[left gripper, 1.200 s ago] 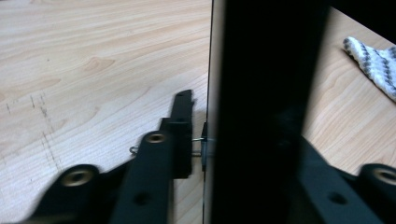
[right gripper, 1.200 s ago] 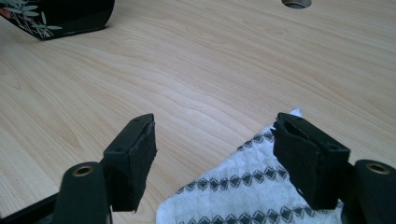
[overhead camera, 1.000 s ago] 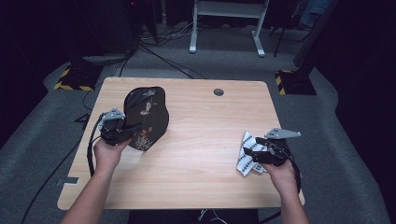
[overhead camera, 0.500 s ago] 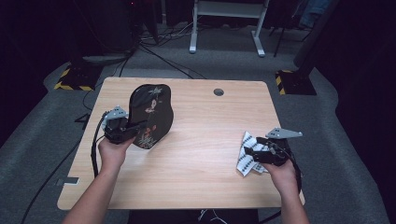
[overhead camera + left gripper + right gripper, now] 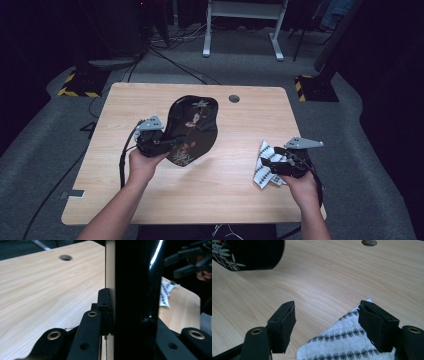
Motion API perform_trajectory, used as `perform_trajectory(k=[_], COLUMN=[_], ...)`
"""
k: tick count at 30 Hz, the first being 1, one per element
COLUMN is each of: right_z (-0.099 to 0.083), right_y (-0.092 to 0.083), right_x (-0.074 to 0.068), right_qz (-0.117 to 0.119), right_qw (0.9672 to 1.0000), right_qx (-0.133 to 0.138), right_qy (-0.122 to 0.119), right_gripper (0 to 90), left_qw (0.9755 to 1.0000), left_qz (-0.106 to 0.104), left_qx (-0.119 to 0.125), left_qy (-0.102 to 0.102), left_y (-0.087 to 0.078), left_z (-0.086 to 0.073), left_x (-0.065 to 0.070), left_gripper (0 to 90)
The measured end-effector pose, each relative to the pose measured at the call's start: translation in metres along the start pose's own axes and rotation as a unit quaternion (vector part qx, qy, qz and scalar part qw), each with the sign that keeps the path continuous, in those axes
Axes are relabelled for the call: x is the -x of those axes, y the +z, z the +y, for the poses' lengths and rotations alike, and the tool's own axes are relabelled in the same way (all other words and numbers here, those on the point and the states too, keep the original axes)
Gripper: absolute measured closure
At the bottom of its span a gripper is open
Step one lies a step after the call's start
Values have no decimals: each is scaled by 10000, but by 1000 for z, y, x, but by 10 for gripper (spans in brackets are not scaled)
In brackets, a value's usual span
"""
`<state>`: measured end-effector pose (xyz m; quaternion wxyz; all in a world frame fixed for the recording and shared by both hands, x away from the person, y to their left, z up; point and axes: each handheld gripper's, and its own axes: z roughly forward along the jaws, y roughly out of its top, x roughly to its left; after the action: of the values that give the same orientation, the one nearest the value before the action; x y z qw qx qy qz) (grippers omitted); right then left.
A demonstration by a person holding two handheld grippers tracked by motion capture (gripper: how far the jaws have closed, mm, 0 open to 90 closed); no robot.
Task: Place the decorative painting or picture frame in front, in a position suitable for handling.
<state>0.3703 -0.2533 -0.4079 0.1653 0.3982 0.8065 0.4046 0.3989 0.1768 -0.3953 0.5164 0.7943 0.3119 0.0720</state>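
Left gripper clenched on black tray rim, tray at table centre, toward 11 o'clock. Right gripper released over patterned cloth (4 o'clock). Wiping probably not yet started.

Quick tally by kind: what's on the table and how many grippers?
Black lacquer tray: 1
Patterned white cloth: 1
Grippers: 2, the left gripper shut on the tray, the right gripper open over the cloth
Total: 4
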Motion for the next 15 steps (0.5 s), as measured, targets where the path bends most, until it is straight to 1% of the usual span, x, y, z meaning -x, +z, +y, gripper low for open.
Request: perform_trajectory(k=[1,3,5,7,9,11,13,15], right_z=[0,1,1,1,0,0,-1,-1], right_y=[0,1,1,2,3,3,3,3], right_x=[0,-2,-2,-3,-3,-3,-3,-3], right_qz=[0,34,53,65,54,83,87,83], right_qw=[10000,10000,10000,10000,10000,10000,9999,9999], right_qx=[0,-22,-31,-31,-17,24,66,90], right_qy=[0,4,18,-10,-11,38,81,101], right_gripper=[306,306,306,306,300,293,290,288], left_qw=[10000,9998,9998,9996,9994,9990,9989,9988], left_qz=[0,-161,-190,-248,-284,-340,-383,-410], left_qx=[0,-67,-85,-109,-153,-223,-212,-207], left_qy=[0,43,66,71,111,159,149,191], left_y=[0,16,19,28,33,38,40,40], left_z=[0,-3,-3,-5,-8,-10,-12,-12], left_x=[0,4,5,6,5,5,5,4], left_gripper=[807,807,807,807,807,807,807,806])
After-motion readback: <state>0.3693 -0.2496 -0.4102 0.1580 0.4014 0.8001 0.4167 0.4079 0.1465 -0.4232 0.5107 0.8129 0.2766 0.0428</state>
